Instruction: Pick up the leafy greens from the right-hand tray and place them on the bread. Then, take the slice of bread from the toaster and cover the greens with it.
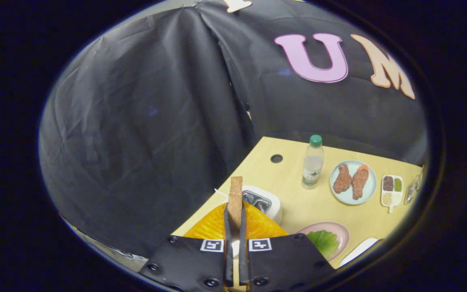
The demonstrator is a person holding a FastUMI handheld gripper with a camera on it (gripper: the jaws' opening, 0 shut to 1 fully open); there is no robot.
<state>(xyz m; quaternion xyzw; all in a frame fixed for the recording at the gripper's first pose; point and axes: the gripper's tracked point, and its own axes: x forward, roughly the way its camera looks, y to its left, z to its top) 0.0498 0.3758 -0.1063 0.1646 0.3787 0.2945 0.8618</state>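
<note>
Between your fingers, the slice of bread (pixel 235 198) stands on edge, long axis running straight out along the gripper (pixel 235 221), both fingers (pixel 228 235) pressed flat on its two faces. So the gripper is clamped on the slice, held well above the table (pixel 298 202).

The toaster (pixel 264 205) sits just beyond and a little right of the fingertips, slots empty-looking. Below the slice is the orange plate (pixel 213 227); I can't tell what lies on it under the fingers, since the gripper body hides that part. A pale patch shows between the fingers, maybe the base bread, not sure.

The leafy greens (pixel 323 242) lie on the pink tray (pixel 337 231), right of your fingers, near but apart from the orange plate. Judging from that, the greens step looks undone, though a second leaf could be hidden.

Key relation: the slice is vertical, target is flat and below you. You need to tip it down to lay it face-on.
</note>
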